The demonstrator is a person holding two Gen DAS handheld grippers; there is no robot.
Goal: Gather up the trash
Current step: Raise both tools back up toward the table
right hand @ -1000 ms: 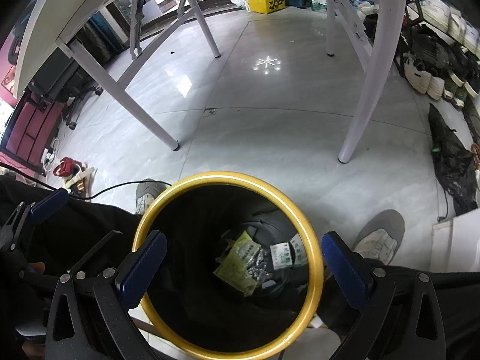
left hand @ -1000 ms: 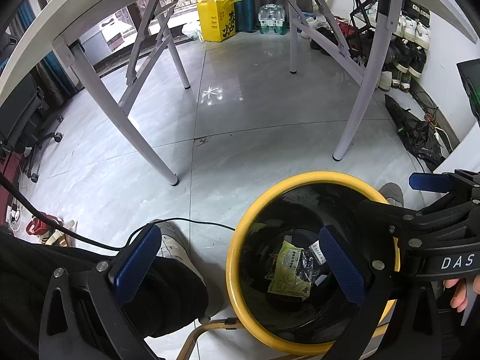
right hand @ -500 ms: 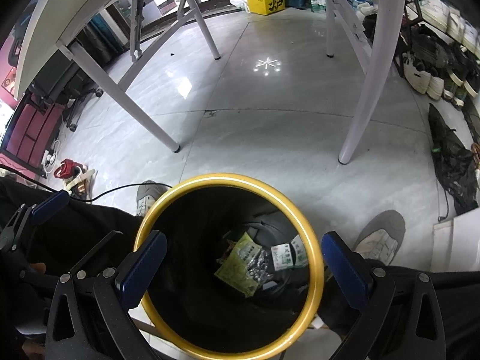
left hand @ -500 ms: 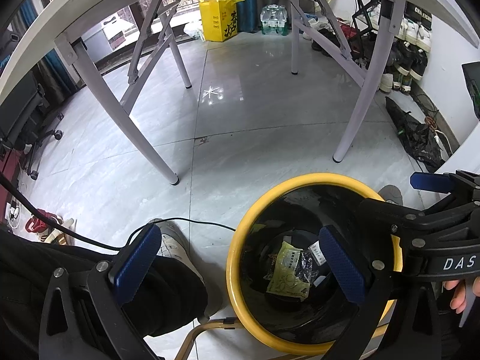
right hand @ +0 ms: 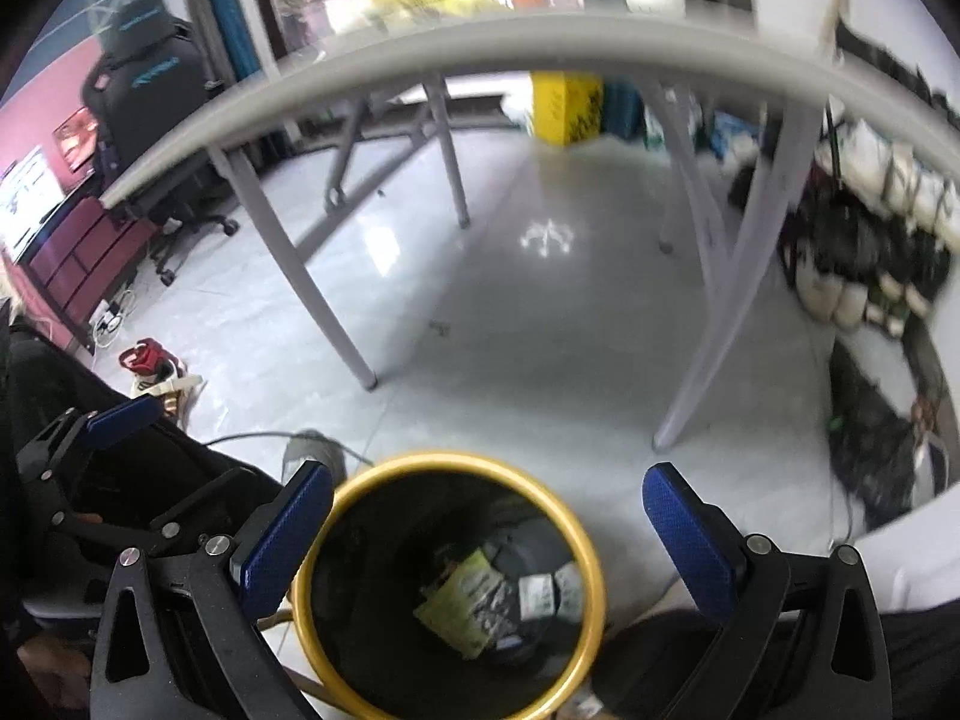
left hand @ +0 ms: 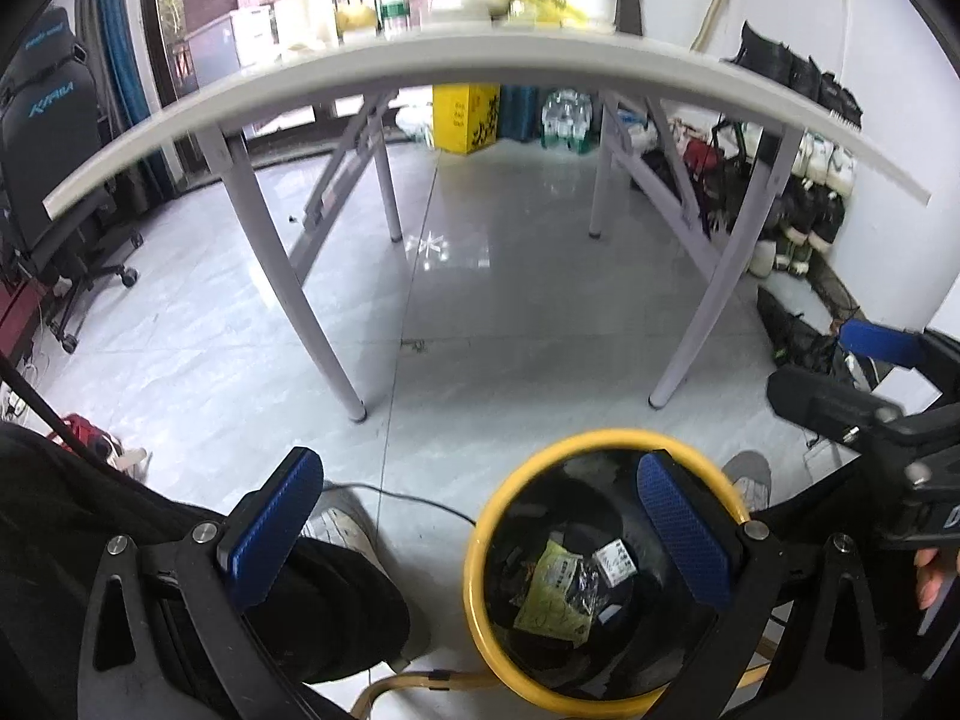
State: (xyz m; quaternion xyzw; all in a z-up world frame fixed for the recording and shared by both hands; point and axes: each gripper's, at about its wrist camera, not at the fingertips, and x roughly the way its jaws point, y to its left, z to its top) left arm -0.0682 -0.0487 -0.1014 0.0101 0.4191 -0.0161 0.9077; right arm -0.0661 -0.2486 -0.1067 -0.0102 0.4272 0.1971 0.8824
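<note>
Daylight enters from the windows (left hand: 252, 6) beyond the table (left hand: 480, 60); a starburst glare marks the glossy floor (left hand: 429, 246). Fisheye curvature bends the table edge, corners vignette black. The right wrist view shows motion blur; the left is sharper.

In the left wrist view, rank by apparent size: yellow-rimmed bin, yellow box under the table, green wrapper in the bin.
1. yellow-rimmed bin, clearly largest.
2 and 3. green wrapper and yellow box look similar; the box is much farther away, so no ranking.
</note>
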